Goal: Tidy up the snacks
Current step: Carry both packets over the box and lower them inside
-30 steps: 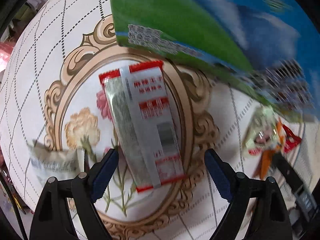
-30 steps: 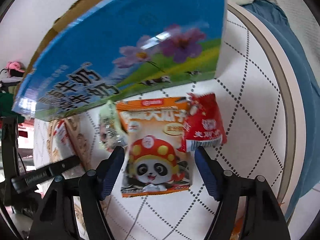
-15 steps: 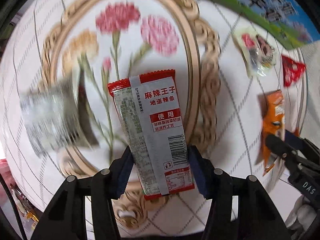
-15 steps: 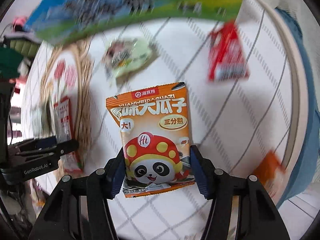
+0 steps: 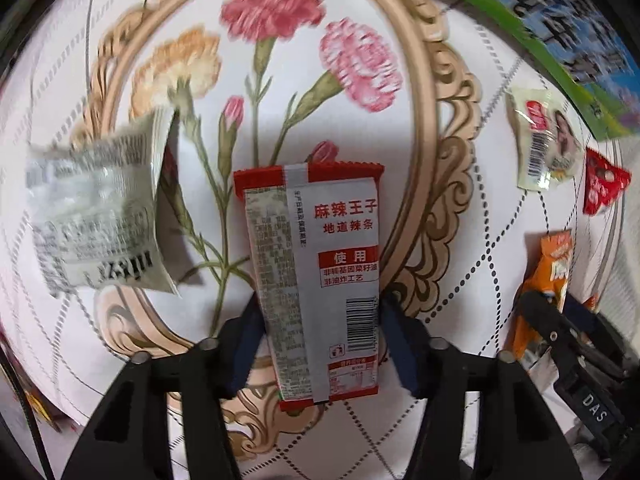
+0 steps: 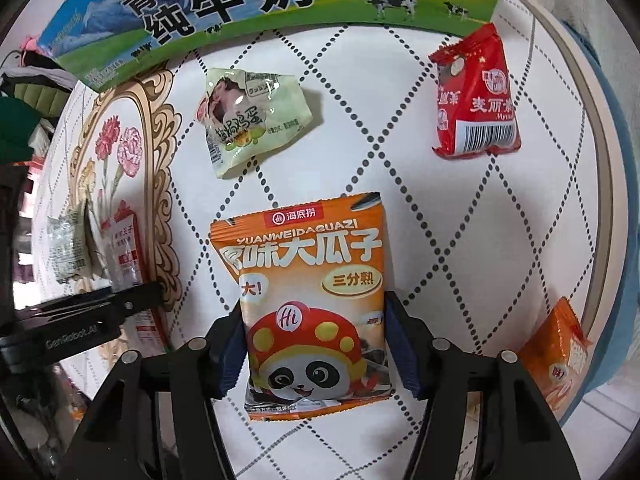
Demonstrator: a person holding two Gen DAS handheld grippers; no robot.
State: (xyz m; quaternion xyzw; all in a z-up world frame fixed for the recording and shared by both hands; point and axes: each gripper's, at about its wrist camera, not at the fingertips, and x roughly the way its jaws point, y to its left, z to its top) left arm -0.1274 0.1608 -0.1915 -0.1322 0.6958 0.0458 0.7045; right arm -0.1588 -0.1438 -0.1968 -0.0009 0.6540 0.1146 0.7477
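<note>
Orange was what filled my right camera: the orange seed packet (image 6: 316, 304) lay flat on the white quilted tablecloth (image 6: 460, 220), its lower half between the blue pads of my right gripper (image 6: 314, 354), which had just been closing and now pressed both side edges of the bag. Beyond it, well apart, I saw a pale green egg pouch (image 6: 250, 120) and a red packet (image 6: 476, 100), with another orange packet (image 6: 560, 360) off at the right edge of the table. The milk carton box (image 6: 248, 4) stood along the far side.

My left gripper (image 5: 320, 336) pointed down at the red and silver spicy strip packet (image 5: 316, 280), which lay lengthwise over the flower medallion (image 5: 280, 60) printed on the cloth. Its jaws had just been closing as well, and the pads met the packet's two long edges near its bottom end. To the left of that packet I saw a silvery wrapper (image 5: 96, 216), blurred, so I could not tell whether it rested on the cloth.
</note>
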